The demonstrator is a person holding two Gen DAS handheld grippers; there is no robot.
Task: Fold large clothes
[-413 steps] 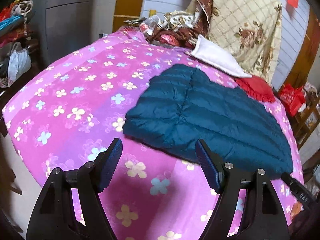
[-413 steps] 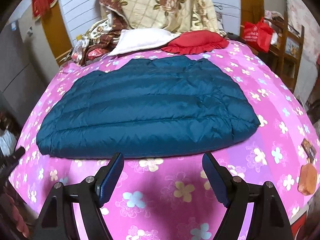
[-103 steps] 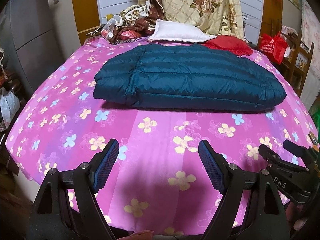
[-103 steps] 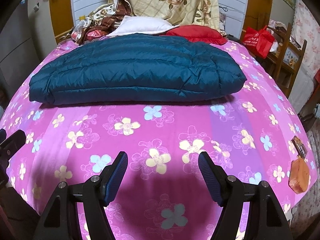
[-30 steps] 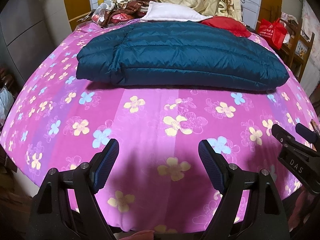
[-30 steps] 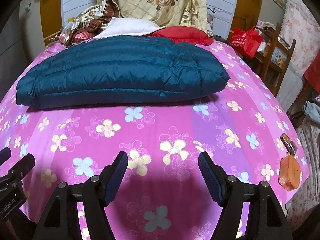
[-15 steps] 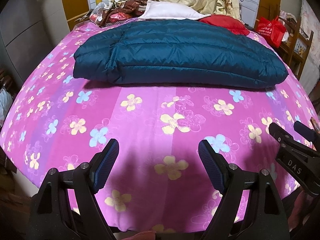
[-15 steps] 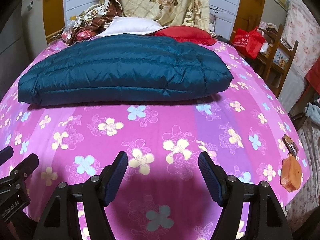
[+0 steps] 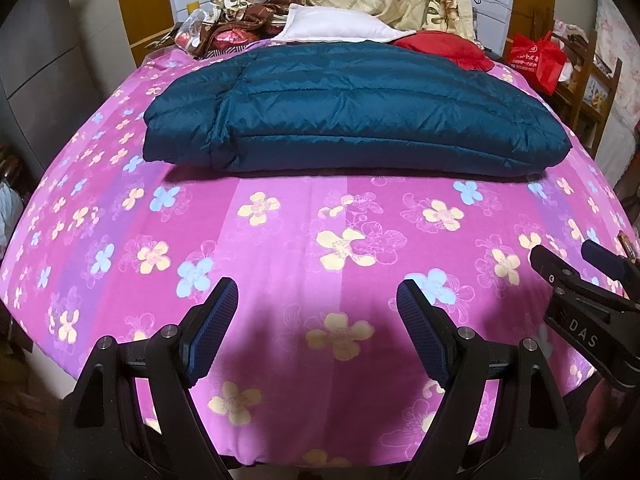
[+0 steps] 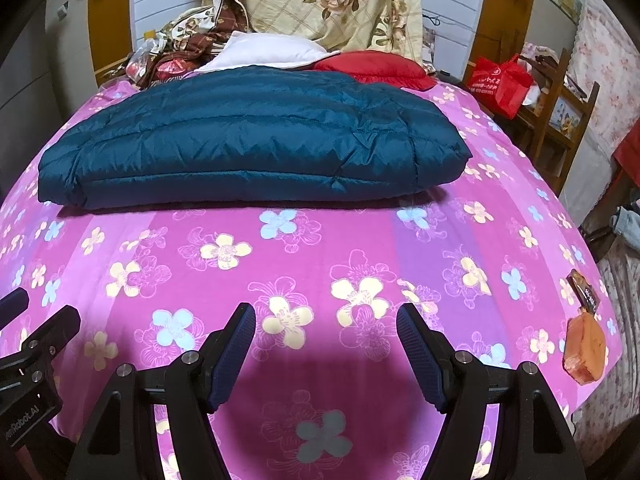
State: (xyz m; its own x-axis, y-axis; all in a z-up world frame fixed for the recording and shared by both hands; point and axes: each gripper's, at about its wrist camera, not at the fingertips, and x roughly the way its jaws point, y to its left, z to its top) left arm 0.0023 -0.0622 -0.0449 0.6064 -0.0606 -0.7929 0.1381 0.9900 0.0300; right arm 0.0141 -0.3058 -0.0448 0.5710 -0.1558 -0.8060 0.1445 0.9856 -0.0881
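Observation:
A dark teal quilted down jacket (image 9: 352, 116) (image 10: 256, 144) lies folded into a thick rectangle across the far half of the bed. The bed wears a pink flowered sheet (image 9: 280, 240) (image 10: 320, 248). My left gripper (image 9: 318, 300) hangs open over the near edge of the sheet, well short of the jacket, with nothing between its fingers. My right gripper (image 10: 326, 324) is open too, empty, above the sheet at about the same distance from the jacket. Each gripper shows at the side of the other's view.
Behind the jacket lie a white pillow (image 10: 264, 50), a red cushion (image 10: 376, 66) and a flowered quilt (image 10: 340, 0) against the headboard. A red bag (image 10: 500, 80) sits on a wooden chair at the right. Small orange and brown items (image 10: 584, 344) rest by the right bed edge.
Over the last second both views are almost the same; the jacket sits a touch lower in the left view. Since the earliest frames the jacket has been folded narrower and both grippers have drawn back.

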